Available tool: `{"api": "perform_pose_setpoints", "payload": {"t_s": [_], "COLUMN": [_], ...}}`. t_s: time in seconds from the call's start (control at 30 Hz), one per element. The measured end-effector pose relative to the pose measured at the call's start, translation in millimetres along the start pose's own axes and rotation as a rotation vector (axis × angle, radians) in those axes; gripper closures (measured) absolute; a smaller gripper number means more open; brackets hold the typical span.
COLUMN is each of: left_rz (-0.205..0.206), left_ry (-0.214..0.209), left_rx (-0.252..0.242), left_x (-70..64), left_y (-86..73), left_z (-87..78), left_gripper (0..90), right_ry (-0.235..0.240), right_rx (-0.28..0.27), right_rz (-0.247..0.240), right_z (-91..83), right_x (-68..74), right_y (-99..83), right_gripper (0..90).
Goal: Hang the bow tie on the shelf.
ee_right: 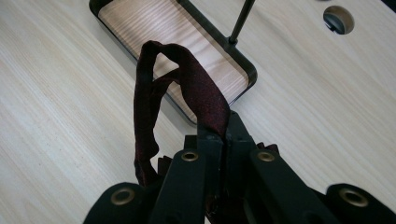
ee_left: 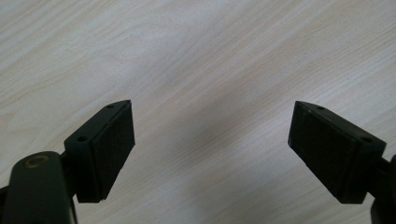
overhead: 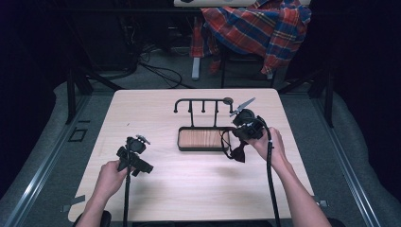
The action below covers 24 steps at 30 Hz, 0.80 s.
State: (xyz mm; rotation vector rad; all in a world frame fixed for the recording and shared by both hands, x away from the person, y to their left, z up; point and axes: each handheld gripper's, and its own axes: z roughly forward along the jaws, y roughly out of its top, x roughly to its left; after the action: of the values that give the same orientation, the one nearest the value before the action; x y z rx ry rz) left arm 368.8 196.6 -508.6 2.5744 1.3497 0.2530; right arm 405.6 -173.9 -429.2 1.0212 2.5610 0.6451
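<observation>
Spreading across the high view is a pale wooden table [overhead: 189,189], with a person's two forearms coming in from the bottom edge. Beyond it, a red and blue plaid shirt [overhead: 255,28] hangs over a chair.

Near the table's middle stands a black metal rack with a row of hooks along its top bar [overhead: 201,101], rising from a black-rimmed tray with a light wood floor [overhead: 202,138].

The right gripper [overhead: 243,132], held just beside the tray's right end, has its jaws pressed together on the band of a dark maroon bow tie [ee_right: 205,95]. In the right gripper view the band stands up in a loop in front of the jaws, over the tray's corner. In the high view the bow itself dangles below the gripper, at the tray's right end.

The left gripper [ee_left: 210,154] hovers over bare table at the left, well apart from the rack, jaws spread wide with nothing between them.

The work looks like hanging the bow tie on the rack. To do that well, the right gripper would lift until the loop clears the top bar, keep the loop open, lower it over one hook, and release only once the band sits on it.
</observation>
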Motion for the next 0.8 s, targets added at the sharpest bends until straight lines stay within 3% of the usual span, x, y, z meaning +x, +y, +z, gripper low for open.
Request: {"api": "perform_pose_setpoints", "payload": {"t_s": [0.5,0.8], "left_rz": [0.0,-0.001], "left_ry": [0.001,0.001], "left_rx": [0.003,0.002], "left_x": [-0.5,-0.6], "left_y": [0.1,0.1], "left_z": [0.4,0.3], "left_gripper": [14.7,14.7], "right_ry": [-0.03,-0.048], "right_rx": [-0.063,-0.072], "right_rz": [0.01,0.021], "right_z": [-20.7,-26.8], "right_x": [-9.1,-16.5], "right_y": [12.2,20.0], "right_gripper": [88.4,88.4]}}
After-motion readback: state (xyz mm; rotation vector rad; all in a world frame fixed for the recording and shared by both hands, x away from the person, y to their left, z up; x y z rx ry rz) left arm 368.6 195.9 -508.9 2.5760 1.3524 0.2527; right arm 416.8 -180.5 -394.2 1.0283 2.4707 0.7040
